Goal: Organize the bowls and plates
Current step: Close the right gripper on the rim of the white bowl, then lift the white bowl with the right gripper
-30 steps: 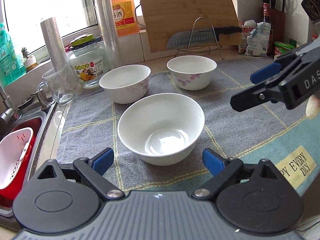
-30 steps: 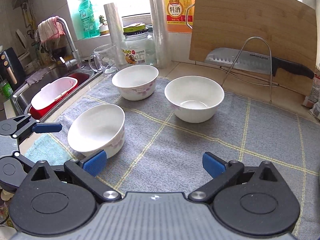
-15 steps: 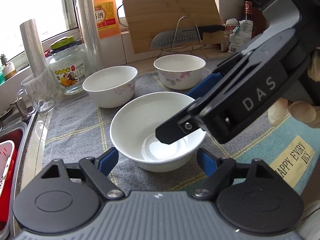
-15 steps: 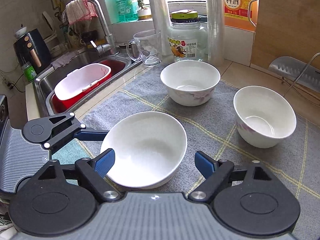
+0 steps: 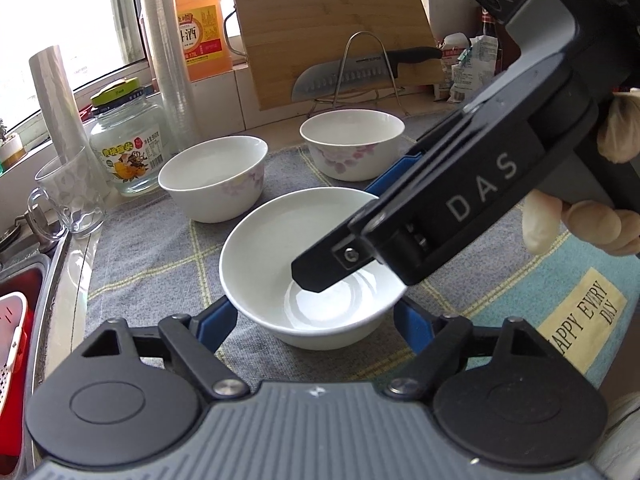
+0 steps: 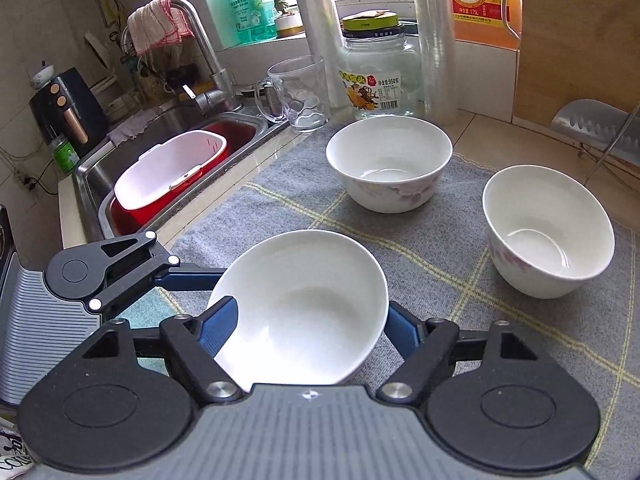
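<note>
A grey checked mat (image 6: pixel 432 280) was spread over the counter beside the sink (image 6: pixel 92 176), probably so that the crockery could be set down softly and kept from sliding. On it three white bowls were laid out well apart, which left room for a gripper to be brought in around each one. The two flowered bowls, one at the back left (image 5: pixel 213 178) and one at the back right (image 5: pixel 352 145), were left upright and untouched near the glass jar (image 5: pixel 127 148) and the cutting board (image 5: pixel 332 28).

The plain near bowl (image 6: pixel 304 308) was held between both tools. The right gripper (image 6: pixel 308 326) had just been closing, and its blue pads were seen pressed on opposite sides of the bowl, which sat tilted toward the sink side in that view. The left gripper (image 5: pixel 312 322) was set around the same bowl, its pads at or just beside the wall; whether they pressed on it could not be told. It was judged to be steadying the bowl, so that it might be lifted and nested in another.
</note>
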The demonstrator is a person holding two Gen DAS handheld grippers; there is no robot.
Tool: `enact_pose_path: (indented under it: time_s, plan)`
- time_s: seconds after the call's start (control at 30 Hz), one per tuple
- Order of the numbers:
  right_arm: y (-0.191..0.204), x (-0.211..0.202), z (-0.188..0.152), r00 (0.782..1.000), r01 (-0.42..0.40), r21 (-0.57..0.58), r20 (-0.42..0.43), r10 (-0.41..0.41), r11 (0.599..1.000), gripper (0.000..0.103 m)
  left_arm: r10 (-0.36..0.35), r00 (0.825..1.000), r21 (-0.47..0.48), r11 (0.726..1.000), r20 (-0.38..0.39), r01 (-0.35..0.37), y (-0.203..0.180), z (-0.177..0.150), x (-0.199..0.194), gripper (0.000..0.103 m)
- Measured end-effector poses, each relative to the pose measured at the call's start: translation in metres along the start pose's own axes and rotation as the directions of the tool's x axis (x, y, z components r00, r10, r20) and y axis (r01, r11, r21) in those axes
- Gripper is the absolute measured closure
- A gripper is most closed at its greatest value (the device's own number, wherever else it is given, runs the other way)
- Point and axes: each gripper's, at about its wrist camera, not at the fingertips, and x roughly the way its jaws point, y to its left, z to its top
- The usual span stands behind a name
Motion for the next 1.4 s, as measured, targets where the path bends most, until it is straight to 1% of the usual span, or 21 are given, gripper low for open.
enact_pose_path:
  time_s: [0.27, 0.5, 0.63, 0.77, 1.1, 1.3, 1.4]
  plan:
    - [-0.008, -0.019, -0.007, 1.000, -0.006, 0.040, 0.030, 0.004, 0.999, 0.019, -0.013, 1.000, 0.043, 0.999, 0.004, 0.013, -0.016, 0.014, -0.007, 0.018]
    - [-0.020, -0.044, -0.020, 0.998, 0.019, 0.062, 0.055, -0.022, 0.998, 0.019, -0.046, 0.999, 0.079, 0.996, 0.010, 0.045, -0.039, 0.028, -0.008, 0.018]
    - [-0.031, -0.062, -0.029, 0.996, 0.041, 0.086, 0.075, -0.048, 0.995, 0.019, -0.078, 0.997, 0.101, 0.992, 0.016, 0.076, -0.057, 0.038, -0.004, 0.018]
    - [-0.045, -0.080, -0.040, 0.992, 0.081, 0.111, 0.086, -0.091, 0.990, 0.019, -0.110, 0.994, 0.131, 0.986, 0.022, 0.107, -0.070, 0.046, 0.008, 0.018]
    - [-0.084, -0.121, -0.066, 0.978, 0.157, 0.189, 0.108, -0.179, 0.969, 0.019, -0.198, 0.980, 0.197, 0.962, 0.028, 0.189, -0.111, 0.068, 0.032, 0.018]
    - [-0.104, -0.138, -0.080, 0.969, 0.196, 0.224, 0.106, -0.223, 0.955, 0.019, -0.235, 0.972, 0.226, 0.948, 0.022, 0.224, -0.133, 0.079, 0.043, 0.018]
    - [-0.112, -0.143, -0.085, 0.967, 0.203, 0.240, 0.103, -0.233, 0.949, 0.019, -0.245, 0.969, 0.234, 0.943, 0.015, 0.235, -0.140, 0.081, 0.049, 0.018]
